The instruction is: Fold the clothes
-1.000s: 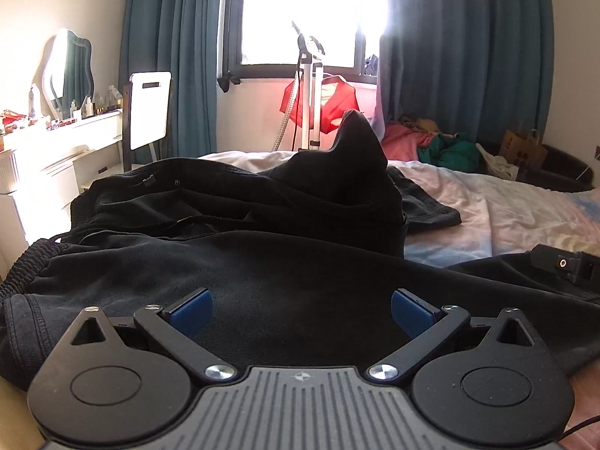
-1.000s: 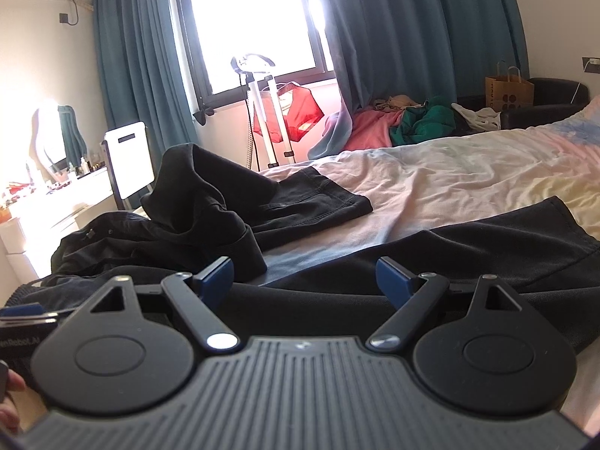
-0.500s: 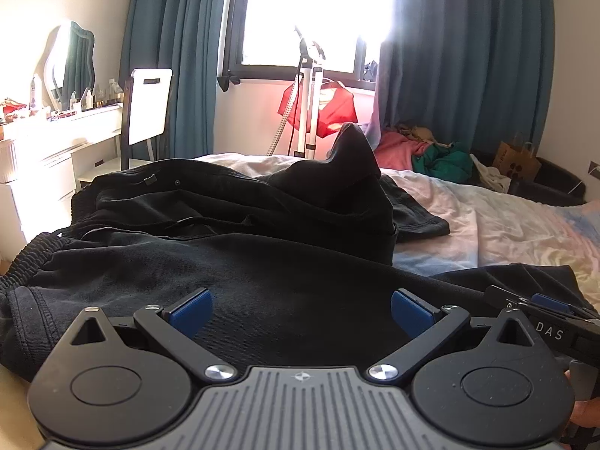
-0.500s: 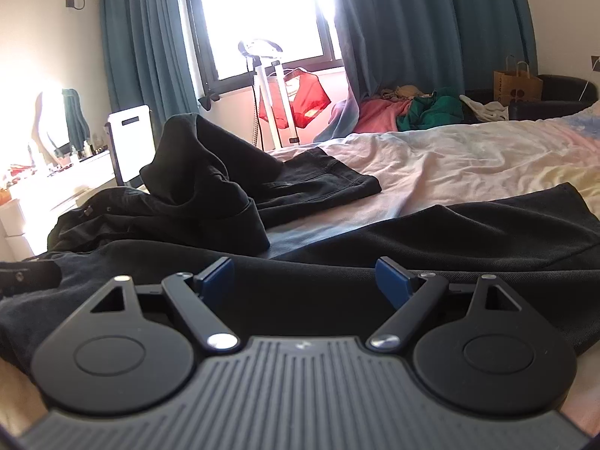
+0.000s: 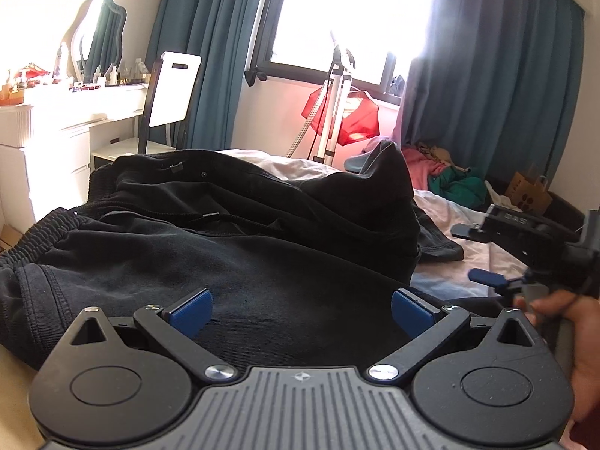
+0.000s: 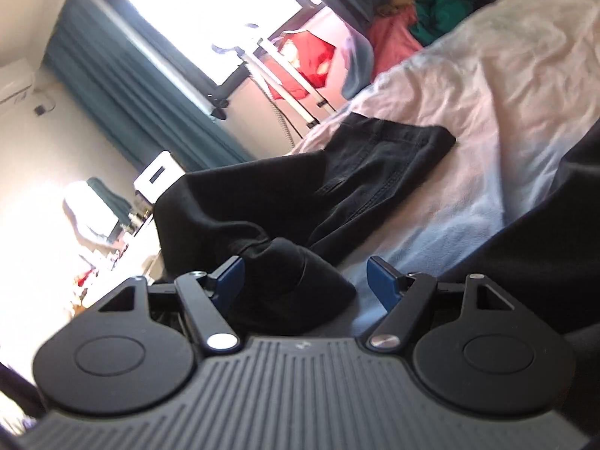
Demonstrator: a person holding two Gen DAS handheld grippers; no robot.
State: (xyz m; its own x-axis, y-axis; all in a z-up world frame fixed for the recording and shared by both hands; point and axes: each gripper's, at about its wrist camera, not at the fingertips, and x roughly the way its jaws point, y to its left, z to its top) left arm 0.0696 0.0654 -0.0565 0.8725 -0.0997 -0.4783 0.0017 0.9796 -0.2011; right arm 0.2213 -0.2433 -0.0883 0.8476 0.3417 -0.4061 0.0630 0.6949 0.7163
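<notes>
Black trousers [image 5: 232,262] sprawl across the bed [image 6: 468,120], spread flat for folding. Left claw [image 5: 300,309] hovers over them, spread wide and empty; right claw [image 6: 305,281], also spread and empty, tilts toward a bunched fold.

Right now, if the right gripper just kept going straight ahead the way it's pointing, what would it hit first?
Probably the bunched black garment: its rumpled fold lies between the open fingers of the right gripper, ahead of the pale bedsheet. Depth is unclear in the tilted, blurred view.
</notes>
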